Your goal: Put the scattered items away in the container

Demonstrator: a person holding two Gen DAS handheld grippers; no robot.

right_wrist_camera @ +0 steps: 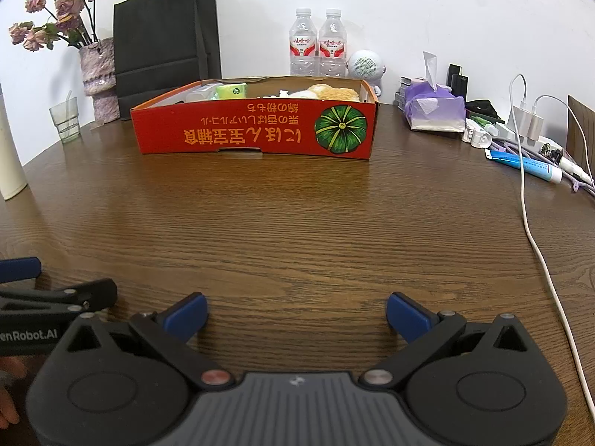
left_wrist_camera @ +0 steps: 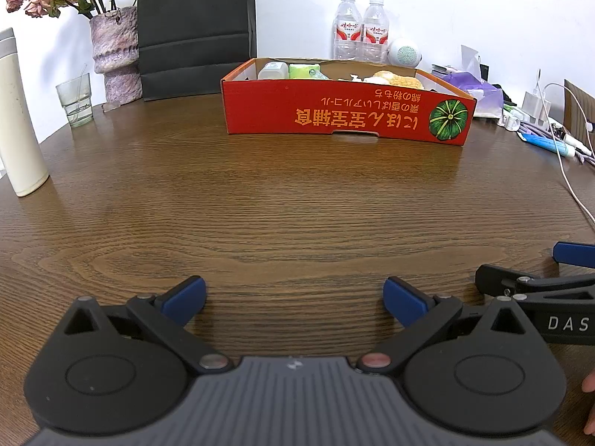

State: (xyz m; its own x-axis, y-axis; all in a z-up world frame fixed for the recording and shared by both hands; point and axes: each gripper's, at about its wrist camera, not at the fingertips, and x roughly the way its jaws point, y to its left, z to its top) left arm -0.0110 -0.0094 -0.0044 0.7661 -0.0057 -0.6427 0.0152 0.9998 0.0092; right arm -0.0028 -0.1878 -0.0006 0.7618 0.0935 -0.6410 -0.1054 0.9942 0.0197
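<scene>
My left hand-held gripper (left_wrist_camera: 293,299) hangs low over the wooden worktop (left_wrist_camera: 282,200), blue fingers spread wide with nothing between them. My right hand-held gripper (right_wrist_camera: 296,316) sits the same way, wide and empty, just beside the left one; each shows at the edge of the other's view.

The red cardboard box (left_wrist_camera: 346,115) stands at twelve o'clock, well apart from both grippers, its printed side facing me with a green pumpkin picture at its right end. Inside it I see a white bottle-like thing (right_wrist_camera: 202,93), a green packet (right_wrist_camera: 232,91) and a pale fluffy item (right_wrist_camera: 336,93) near the far right.

At ten o'clock stand a glass (left_wrist_camera: 74,99), a vase of dried roses (left_wrist_camera: 113,52) and a black paper bag (left_wrist_camera: 195,26). Two water bottles (right_wrist_camera: 318,46) stand behind the box. At two o'clock lie a purple tissue pack (right_wrist_camera: 435,109), a blue tube (right_wrist_camera: 524,165) and white cables (right_wrist_camera: 535,238).
</scene>
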